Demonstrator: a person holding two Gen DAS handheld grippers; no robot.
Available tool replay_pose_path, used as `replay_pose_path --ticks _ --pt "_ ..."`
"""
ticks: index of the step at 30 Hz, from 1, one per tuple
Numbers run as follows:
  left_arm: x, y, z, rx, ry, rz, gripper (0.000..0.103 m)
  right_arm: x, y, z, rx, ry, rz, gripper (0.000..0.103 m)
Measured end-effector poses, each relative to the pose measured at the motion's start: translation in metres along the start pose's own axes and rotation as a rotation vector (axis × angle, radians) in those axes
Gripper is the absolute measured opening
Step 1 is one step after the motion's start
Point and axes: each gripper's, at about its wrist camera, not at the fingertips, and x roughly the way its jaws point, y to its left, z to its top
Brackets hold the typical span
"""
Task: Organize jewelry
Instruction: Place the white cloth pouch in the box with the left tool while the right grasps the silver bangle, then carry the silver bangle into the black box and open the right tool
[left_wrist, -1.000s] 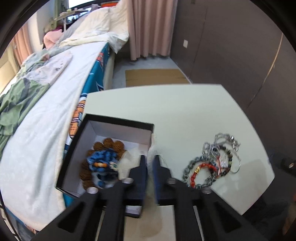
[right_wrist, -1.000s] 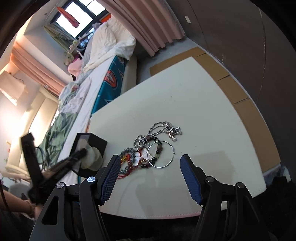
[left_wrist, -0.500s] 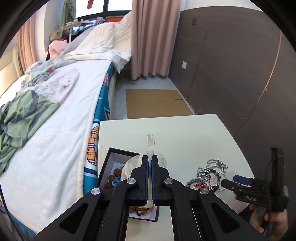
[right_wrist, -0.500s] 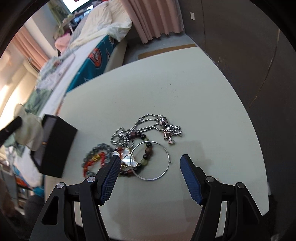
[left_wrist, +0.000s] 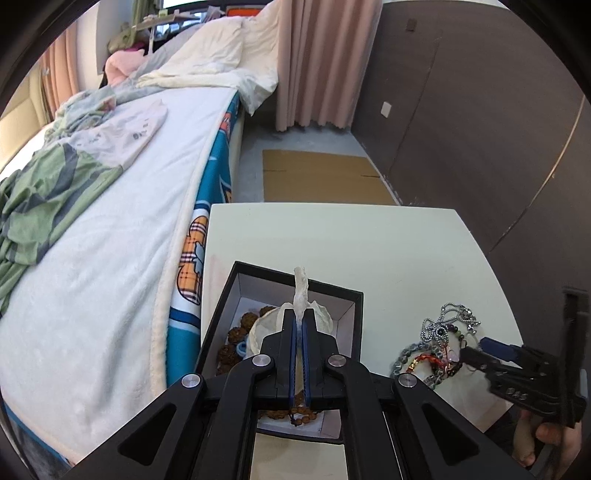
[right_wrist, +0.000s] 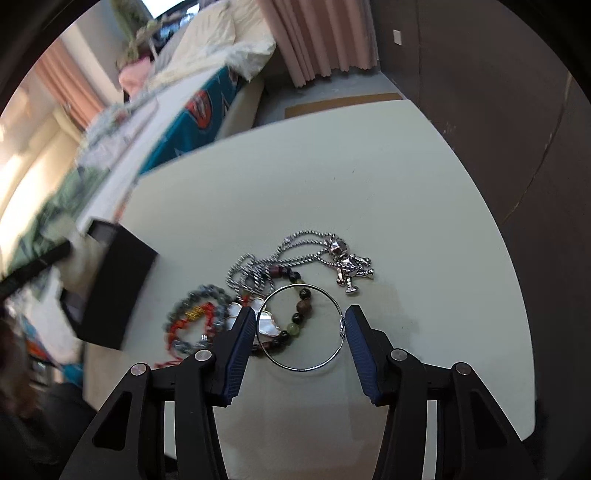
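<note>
The left wrist view looks down into the black box (left_wrist: 284, 332), which the right wrist view shows only from outside as a dark, blurred block at 9 o'clock (right_wrist: 110, 291). The box is open-topped with a white lining; brown beads (left_wrist: 240, 332) and a blue bead piece (left_wrist: 241, 347) lie along its 9 o'clock side, partly hidden. The left gripper (left_wrist: 300, 325) is clenched on a thin translucent strip of a pouch (left_wrist: 301, 291) that stands up past the fingertips, the pouch's body bulging just behind them above the box.

Only the right wrist view resolves the jewelry pile: a silver hoop (right_wrist: 304, 328), a dark beaded bracelet (right_wrist: 299, 317) crossing inside it, a white shell charm (right_wrist: 264, 321), a grey and red bracelet (right_wrist: 192, 317) at 9 o'clock of the hoop, and a silver chain with a figure pendant (right_wrist: 347, 266) at 1 o'clock. The right gripper (right_wrist: 301, 325) has just been closing; its 2 blue pads straddle the hoop, the right pad at the rim, the left one just beside it, with no firm pinch visible.

The table (right_wrist: 332, 177) is bare from 10 to 2 o'clock beyond the pile. The box sits near the table's edge toward the bed (left_wrist: 110, 221); the pile lies near the 6 o'clock edge.
</note>
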Motion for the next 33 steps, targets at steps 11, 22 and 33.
replay_pose_path --ticks 11,22,33 --pt "-0.011 0.004 -0.004 -0.017 0.013 -0.037 0.071 -0.036 0.013 0.004 0.028 -0.082 0.244 0.051" --pt "-0.028 0.016 -0.002 -0.033 -0.034 -0.048 0.072 -0.022 0.072 0.02 -0.006 -0.082 0.439 0.051" --pt "-0.05 0.059 -0.004 -0.129 -0.065 -0.044 0.072 0.005 0.146 0.034 -0.058 -0.073 0.568 0.053"
